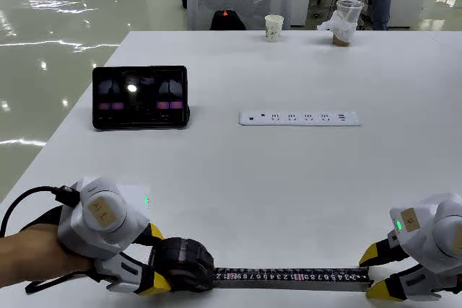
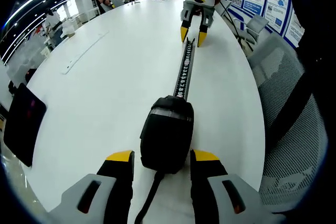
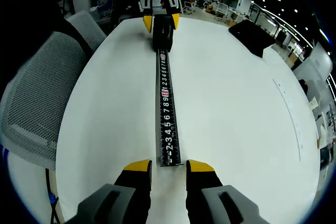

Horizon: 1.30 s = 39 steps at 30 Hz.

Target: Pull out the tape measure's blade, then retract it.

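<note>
Between the jaws of the left gripper (image 2: 164,157), clamped by its flanks: tape measure case (image 2: 167,129), black, likely dense and rigid; blade (image 3: 168,108), likely thin, springy, sharp-edged, laid out along tabletop (image 1: 289,178) to right gripper (image 3: 170,165), jaws parted astride its tip, probable best hold.

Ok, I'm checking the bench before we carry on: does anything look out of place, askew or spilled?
Nothing stands out. The black tape measure case sits between the left gripper's jaws, and its black numbered blade lies flat and straight toward the right gripper. The white paper cup stands upright, with no spill.
</note>
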{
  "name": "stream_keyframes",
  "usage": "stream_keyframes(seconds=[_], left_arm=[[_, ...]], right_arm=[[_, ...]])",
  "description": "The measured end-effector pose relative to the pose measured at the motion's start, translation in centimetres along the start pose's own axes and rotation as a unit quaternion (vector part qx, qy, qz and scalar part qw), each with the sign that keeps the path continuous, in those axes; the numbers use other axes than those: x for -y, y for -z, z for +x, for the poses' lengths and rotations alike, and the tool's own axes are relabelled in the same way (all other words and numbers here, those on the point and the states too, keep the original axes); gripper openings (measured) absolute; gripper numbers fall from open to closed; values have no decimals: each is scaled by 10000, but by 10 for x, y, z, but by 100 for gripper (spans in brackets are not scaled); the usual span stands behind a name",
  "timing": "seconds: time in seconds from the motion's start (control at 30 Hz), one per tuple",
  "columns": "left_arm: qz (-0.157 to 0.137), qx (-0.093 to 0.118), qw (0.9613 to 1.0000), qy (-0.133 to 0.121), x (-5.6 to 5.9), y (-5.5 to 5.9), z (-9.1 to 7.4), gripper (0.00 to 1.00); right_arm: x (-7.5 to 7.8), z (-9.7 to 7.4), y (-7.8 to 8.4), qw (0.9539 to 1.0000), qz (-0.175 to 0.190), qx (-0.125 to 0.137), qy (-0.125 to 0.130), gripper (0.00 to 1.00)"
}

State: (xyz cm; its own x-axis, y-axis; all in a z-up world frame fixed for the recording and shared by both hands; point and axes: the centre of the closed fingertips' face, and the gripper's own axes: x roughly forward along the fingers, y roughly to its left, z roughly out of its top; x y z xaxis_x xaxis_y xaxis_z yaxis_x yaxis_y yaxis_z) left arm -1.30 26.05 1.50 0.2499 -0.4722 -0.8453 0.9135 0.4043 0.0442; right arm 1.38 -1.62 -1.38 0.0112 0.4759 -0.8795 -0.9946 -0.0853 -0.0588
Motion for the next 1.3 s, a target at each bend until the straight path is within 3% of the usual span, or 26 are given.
stream_keyframes(seconds=[0.13,0.4,0.67,0.93,1.3], left_arm=[[-101,-57,9999,-33,2,5,-2,45],[-431,24,9990,-68,11,11,-3,61],[-667,119,9977,-46,21,14,-7,68],[-989,295,9945,-160,30,17,-11,75],[-1357,561,9878,-515,30,16,-16,86]], right_arm=[[-2,-3,4,9998,170,2,84,30],[-7,-11,11,9979,547,78,351,44],[-14,-15,16,9942,919,167,526,58],[-20,-19,15,9896,1240,284,675,64],[-30,-21,12,9824,1636,470,774,75]])
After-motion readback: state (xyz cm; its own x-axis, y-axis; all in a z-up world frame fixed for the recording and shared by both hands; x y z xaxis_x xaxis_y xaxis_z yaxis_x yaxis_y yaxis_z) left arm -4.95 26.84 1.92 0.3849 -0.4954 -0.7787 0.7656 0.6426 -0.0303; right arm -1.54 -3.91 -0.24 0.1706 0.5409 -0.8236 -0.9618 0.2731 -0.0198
